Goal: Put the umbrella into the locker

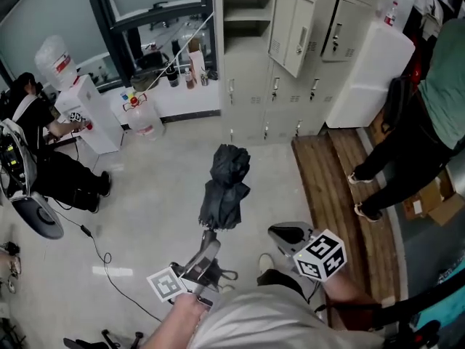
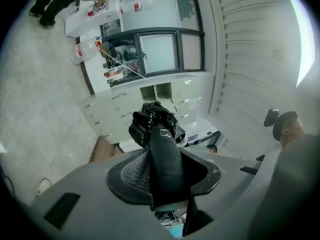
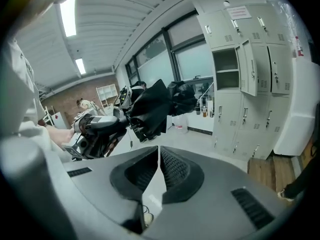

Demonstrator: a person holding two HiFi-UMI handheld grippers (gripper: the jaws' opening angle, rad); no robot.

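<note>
**Head view.** The folded black umbrella (image 1: pixel 227 187) hangs at frame centre above the floor (image 1: pixel 145 195). Its handle is clamped between the jaws of the left hand-held gripper (image 1: pixel 205 249), at lower centre. The right hand-held gripper (image 1: pixel 289 234), just right of it, is clear of the umbrella, with its jaws together on nothing. The bank of grey lockers (image 1: pixel 290 86) fills the upper right, and one upper compartment (image 1: pixel 247 9) stands open.

A: Head view?
B: From my head, steeply down at the floor (image 1: pixel 160 187).
A: Gripper views?
B: Each sits close behind my fingers (image 2: pixel 134 172), facing along them. All three share lockers (image 1: pixel 290 86), umbrella (image 1: pixel 227 187).
</note>
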